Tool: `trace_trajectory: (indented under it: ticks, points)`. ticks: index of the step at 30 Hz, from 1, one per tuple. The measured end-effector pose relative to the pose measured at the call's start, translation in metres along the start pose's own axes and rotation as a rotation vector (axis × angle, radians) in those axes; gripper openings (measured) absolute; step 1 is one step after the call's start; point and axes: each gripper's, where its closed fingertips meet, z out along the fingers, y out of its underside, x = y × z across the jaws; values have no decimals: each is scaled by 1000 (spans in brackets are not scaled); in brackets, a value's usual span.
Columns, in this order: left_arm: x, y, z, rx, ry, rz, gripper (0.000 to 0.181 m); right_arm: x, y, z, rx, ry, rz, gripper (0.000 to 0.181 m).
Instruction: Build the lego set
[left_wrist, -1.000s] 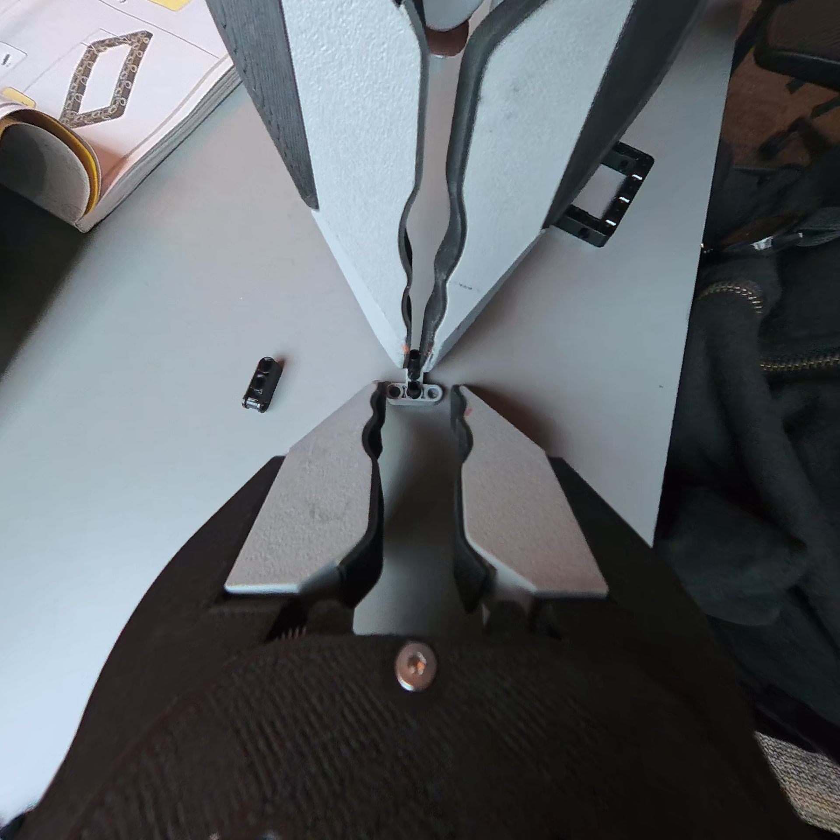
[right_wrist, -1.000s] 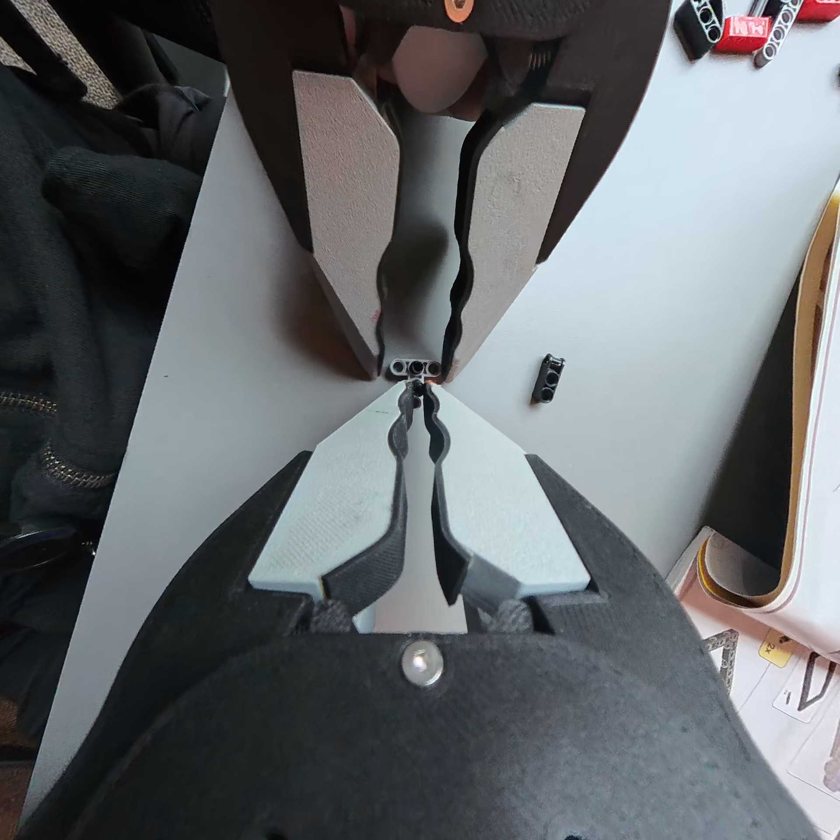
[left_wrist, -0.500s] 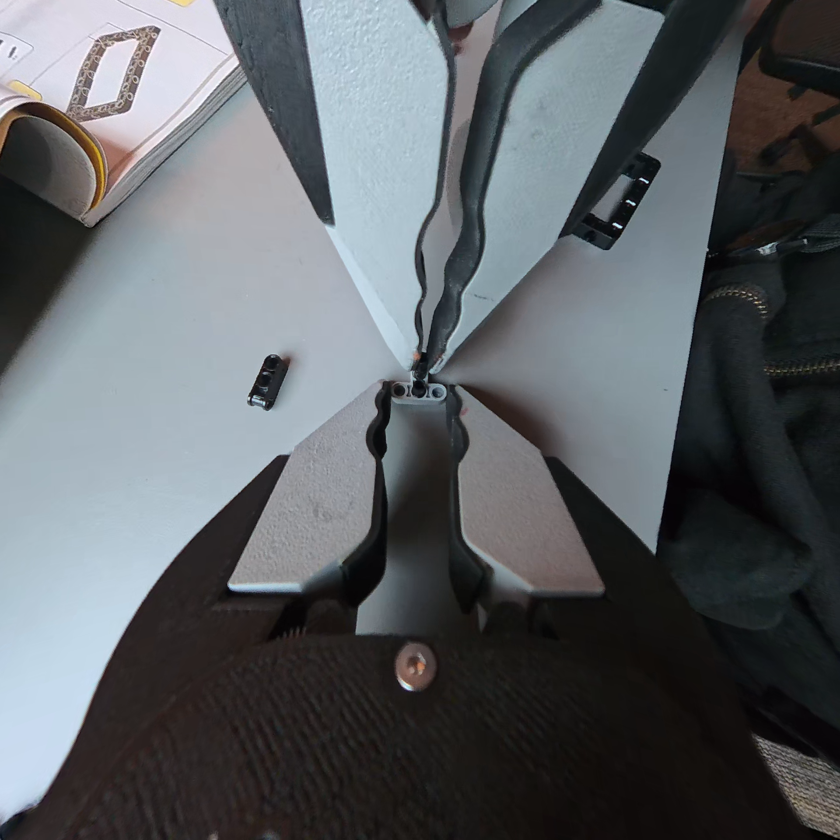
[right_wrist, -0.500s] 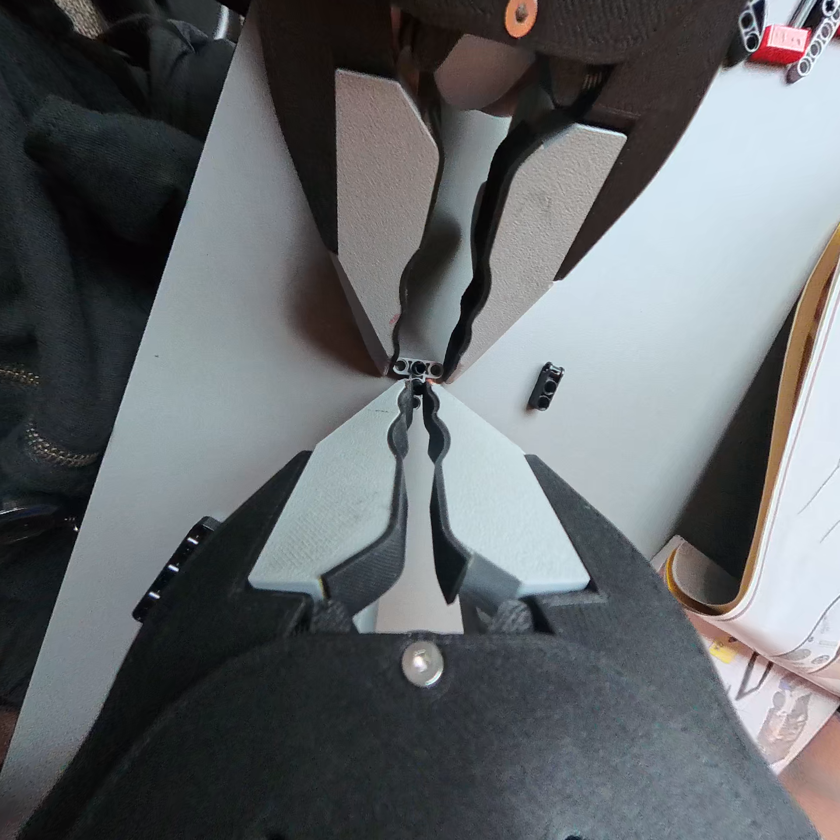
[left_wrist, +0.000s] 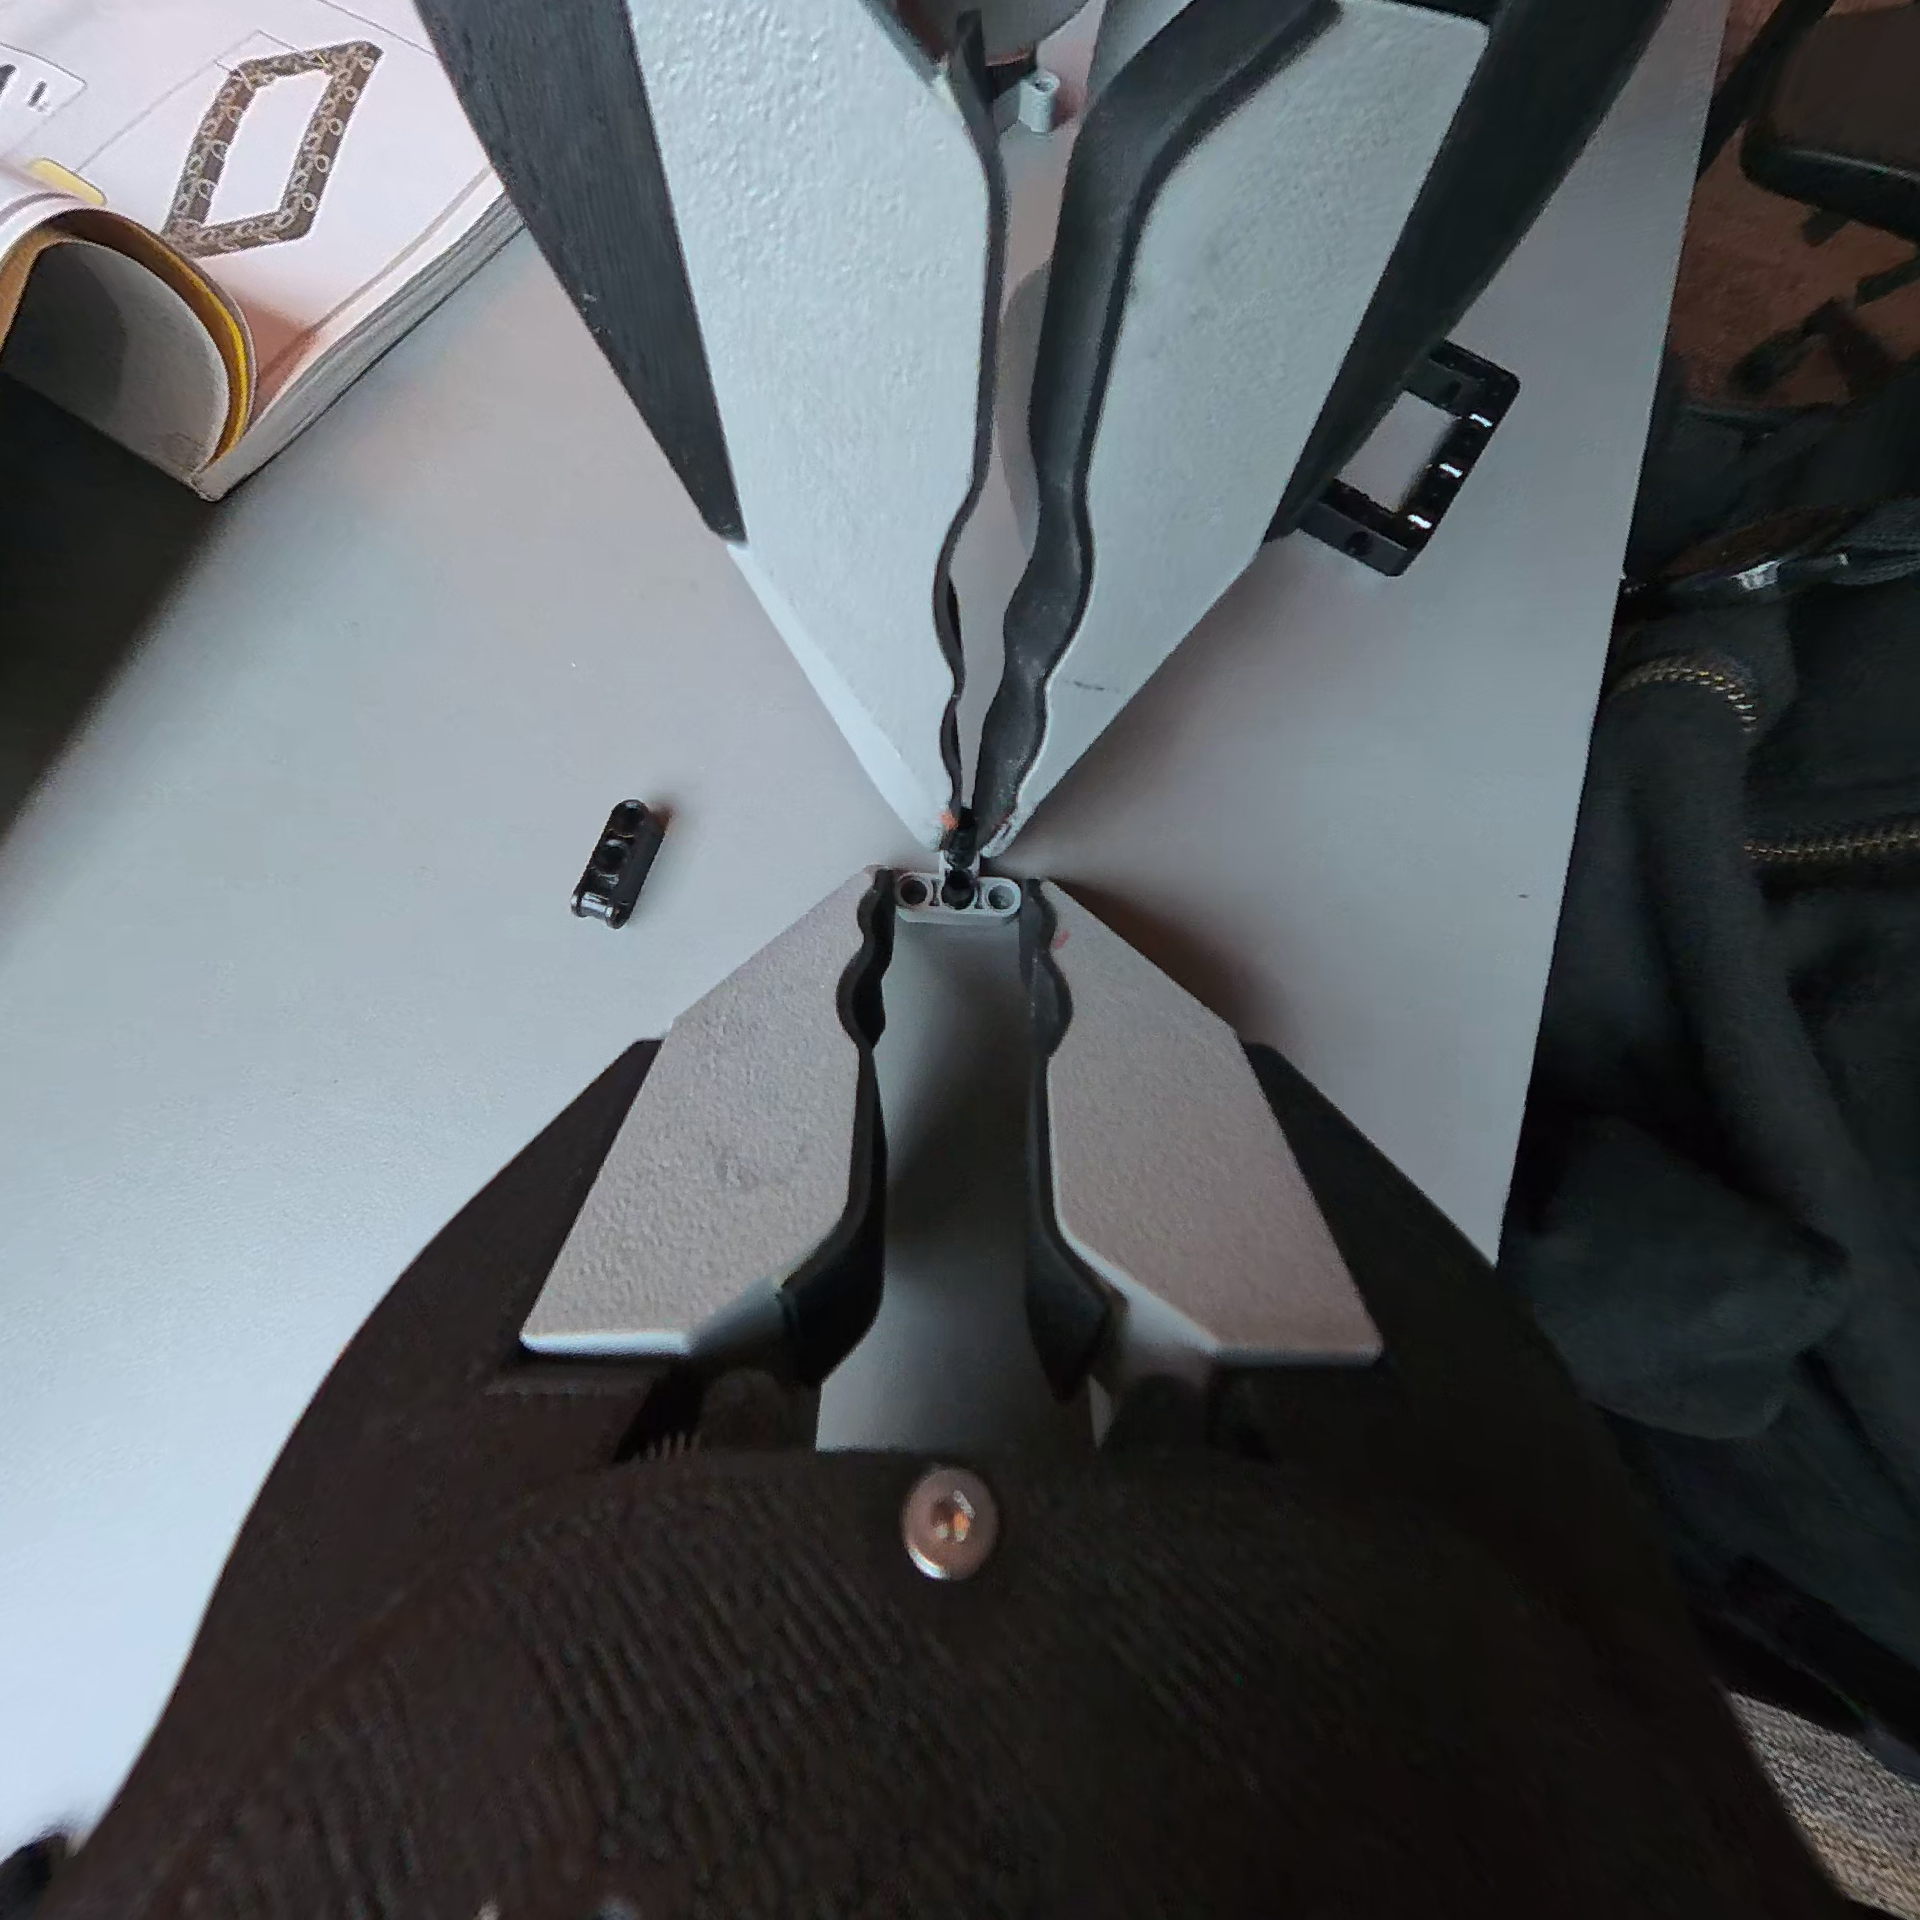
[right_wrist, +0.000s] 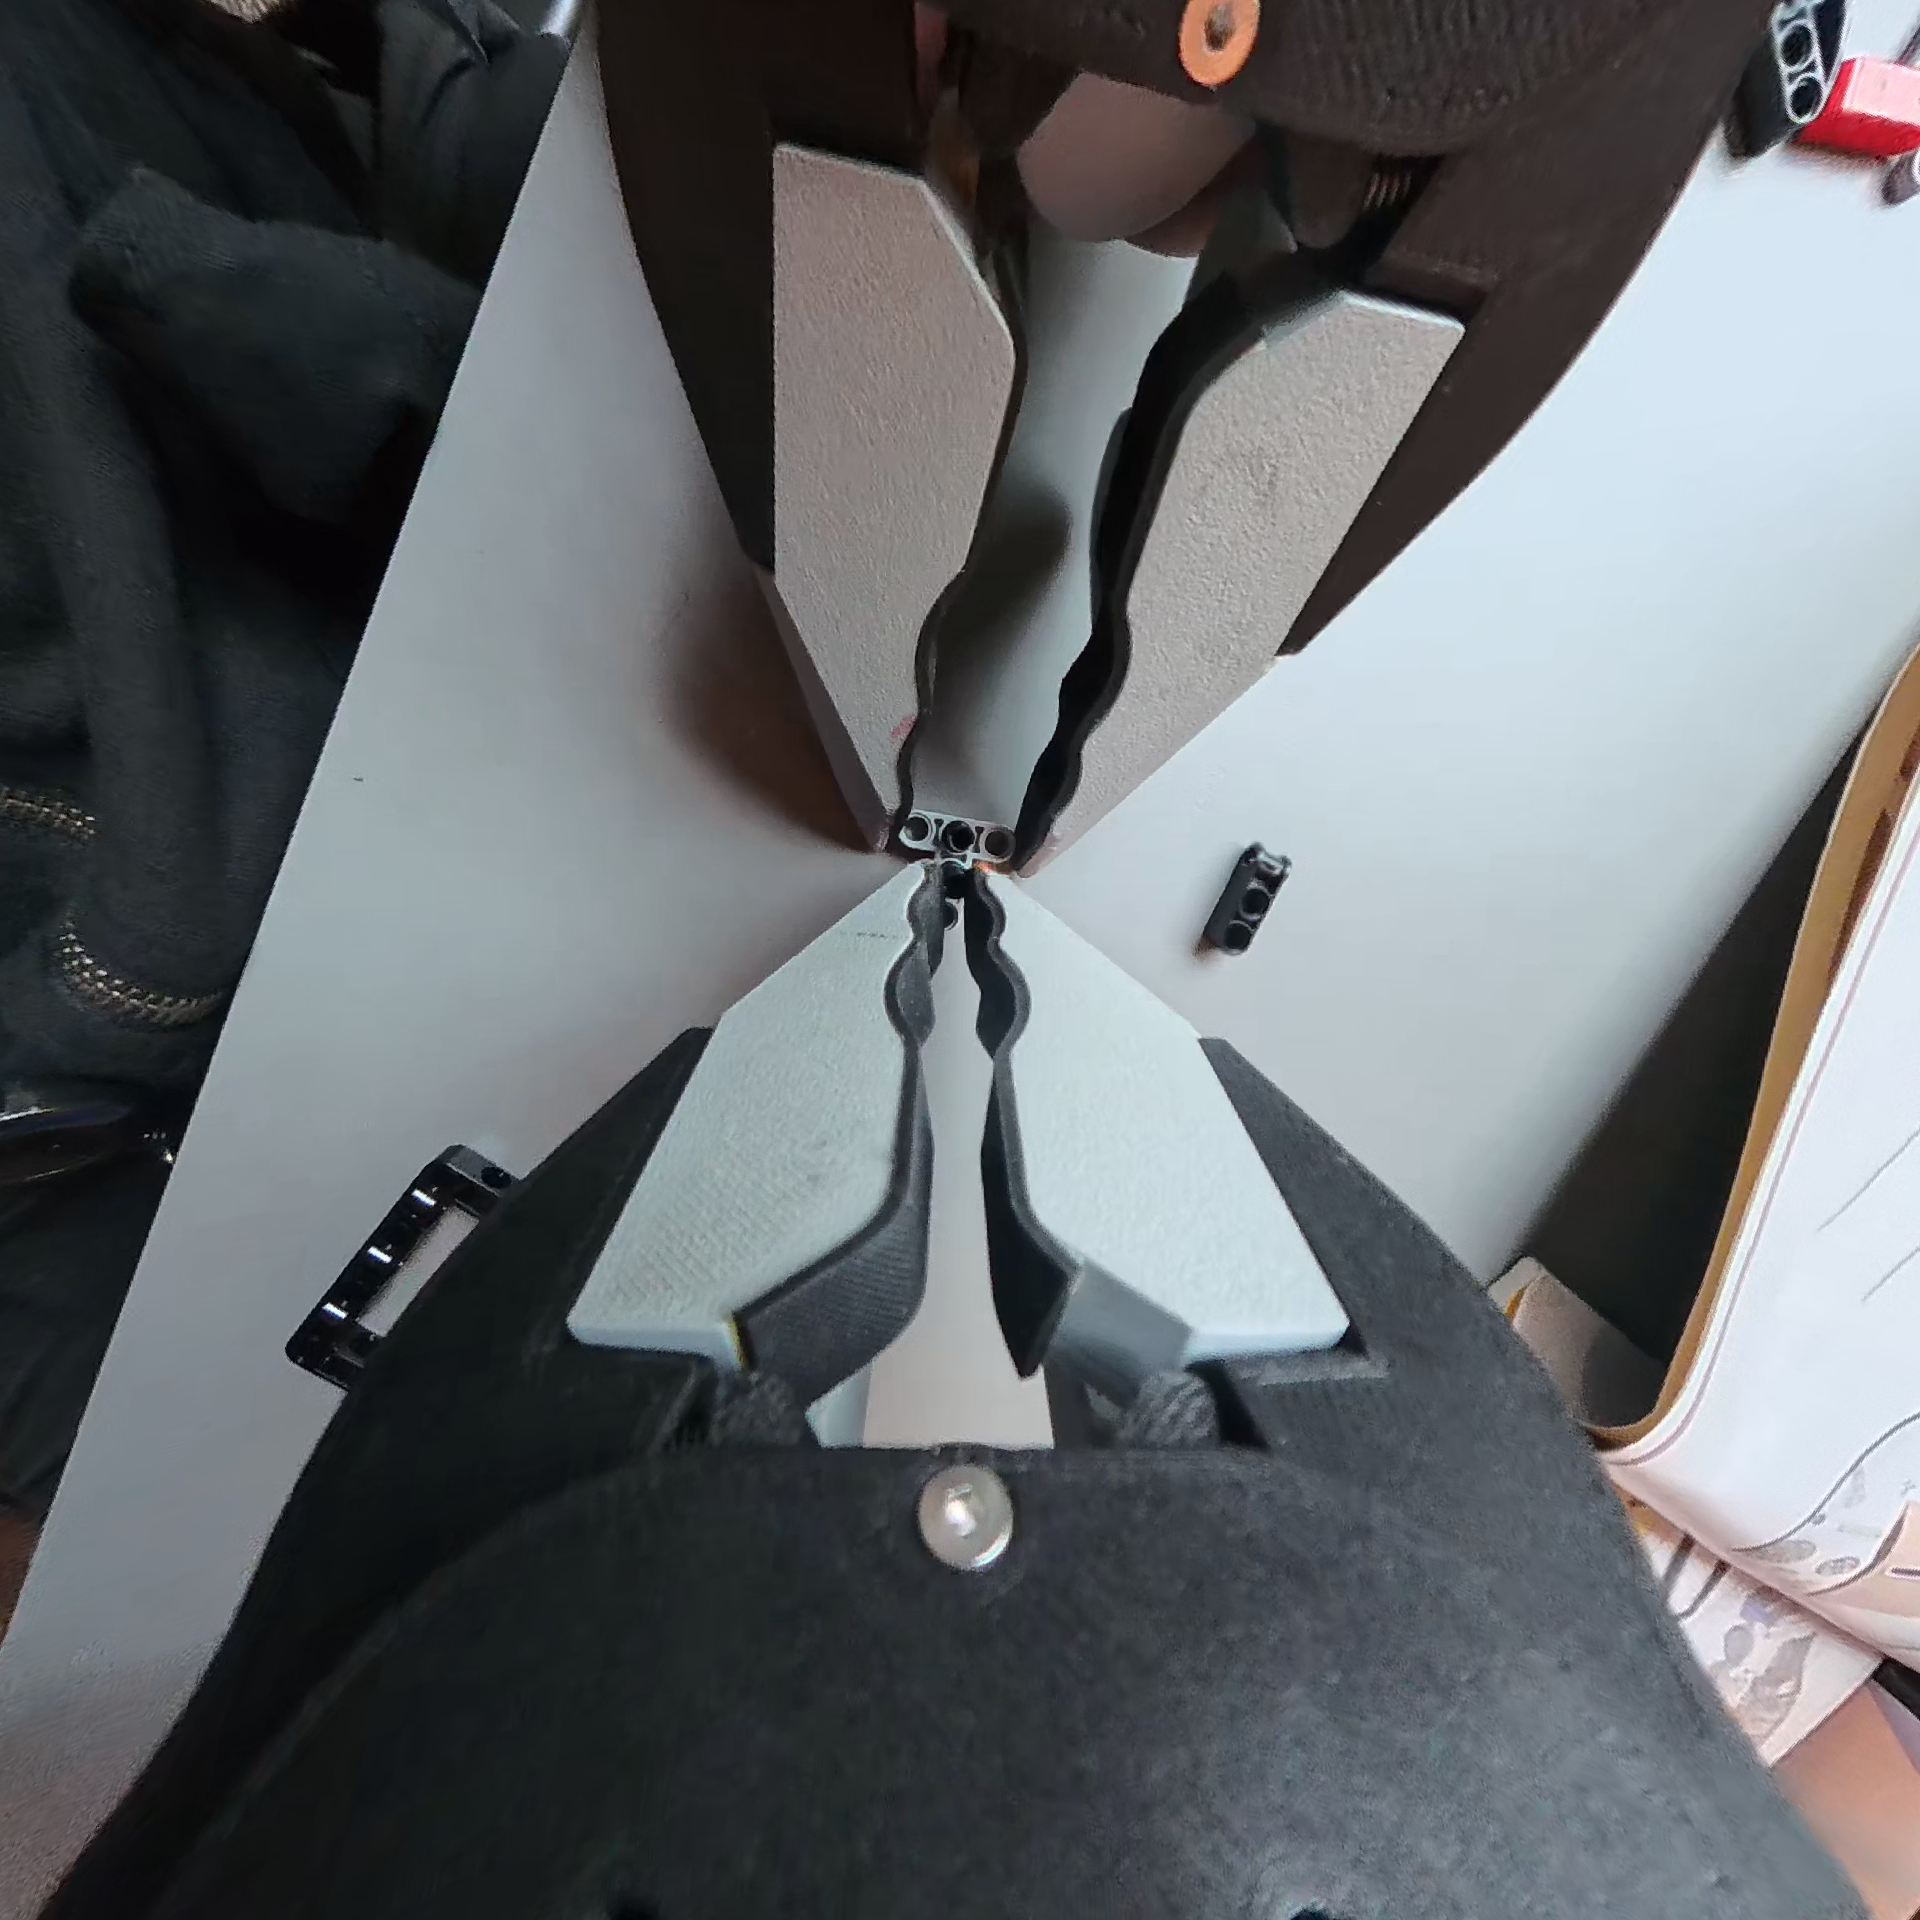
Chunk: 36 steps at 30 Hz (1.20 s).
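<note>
Grey three-hole beam sits clamped between my left gripper tips; my right gripper pinches a black pin at its middle hole

1. The left gripper is a chunky black printed shell with a ridged texture and one silver screw in the middle.
2. Its fingers are flat grey plates with wavy black rubber along the inner edges.
3. The right gripper looks the same, only with paler, bluish-grey fingers and tiny orange marks at the tips.
</note>
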Motion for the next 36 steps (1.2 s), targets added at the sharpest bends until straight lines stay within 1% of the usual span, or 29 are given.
trace_trajectory:
  ticks: [5, 12, 18, 20, 23, 25, 28, 29, 31, 33, 35, 36]
  points:
    - [0, 0, 0, 0, -2, -1, 22, 0, 0, 0, 27, -2, -6, 2]
    - [-1, 0, 0, 0, -2, -17, 22, 0, -2, 1, -16, -13, -69, 2]
    - [-1, 0, 0, 1, 1, -18, 22, 0, -2, 1, 91, -34, -11, 2]
    - [0, 0, 0, 0, 4, -19, 22, 0, -2, 1, 125, -18, -1, 2]
    - [-1, 1, -1, 1, 7, -32, 21, 1, -5, 2, 79, -3, -34, 2]
    - [-1, 1, -1, 2, 4, -27, 22, 0, -5, 2, 92, 24, -47, 3]
    - [0, 0, 0, 3, 4, -24, 22, 0, -3, 1, 59, 79, -106, 3]
    - [0, 0, 0, 3, 4, -21, 22, -1, -2, 1, 72, 60, -84, 3]
    - [0, 0, 0, 3, 3, -19, 22, -1, 0, 1, 159, -24, 9, 2]
    - [0, 1, -1, 1, 10, -22, 22, -1, -3, 1, 223, -71, 55, 3]
    - [2, 1, -1, 2, 27, -33, 22, -3, -5, 1, 301, -105, 118, 2]
    - [2, 1, -1, 3, 23, -27, 22, -3, -3, 1, 324, -93, 131, 2]
